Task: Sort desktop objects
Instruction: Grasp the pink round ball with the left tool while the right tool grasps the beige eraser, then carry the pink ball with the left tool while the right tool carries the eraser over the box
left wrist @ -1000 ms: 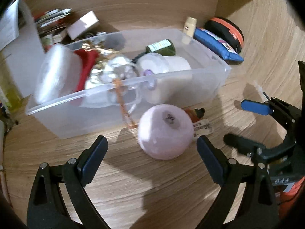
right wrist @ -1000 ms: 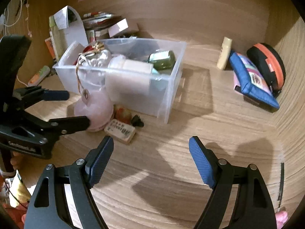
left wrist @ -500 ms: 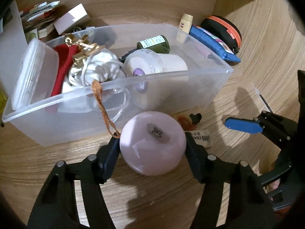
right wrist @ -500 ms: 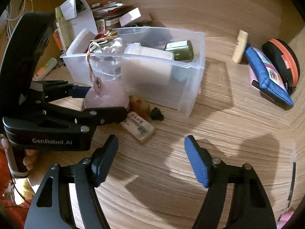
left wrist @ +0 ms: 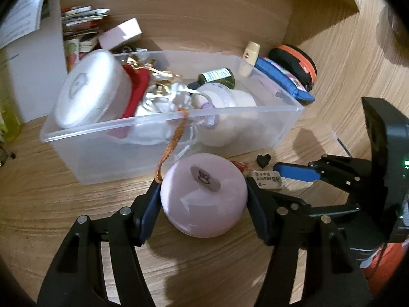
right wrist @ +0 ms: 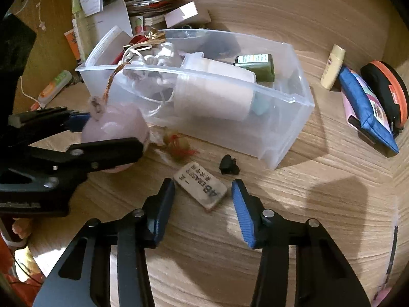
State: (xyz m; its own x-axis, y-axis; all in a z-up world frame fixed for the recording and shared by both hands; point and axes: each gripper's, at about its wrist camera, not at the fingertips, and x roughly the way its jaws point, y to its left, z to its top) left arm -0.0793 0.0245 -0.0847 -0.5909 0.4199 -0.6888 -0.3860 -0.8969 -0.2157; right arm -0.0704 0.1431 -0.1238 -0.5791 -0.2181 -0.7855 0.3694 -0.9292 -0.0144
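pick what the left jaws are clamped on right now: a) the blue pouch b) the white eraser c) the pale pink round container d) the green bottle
c: the left gripper has its pads pressed on both sides of the pale pink round container in front of the clear bin; the eraser lies on the desk between the right gripper's open jaws.

The wooden desk (right wrist: 294, 204) carries a clear bin (right wrist: 288, 117), eraser (right wrist: 200, 185) and blue pouch (right wrist: 368, 107).
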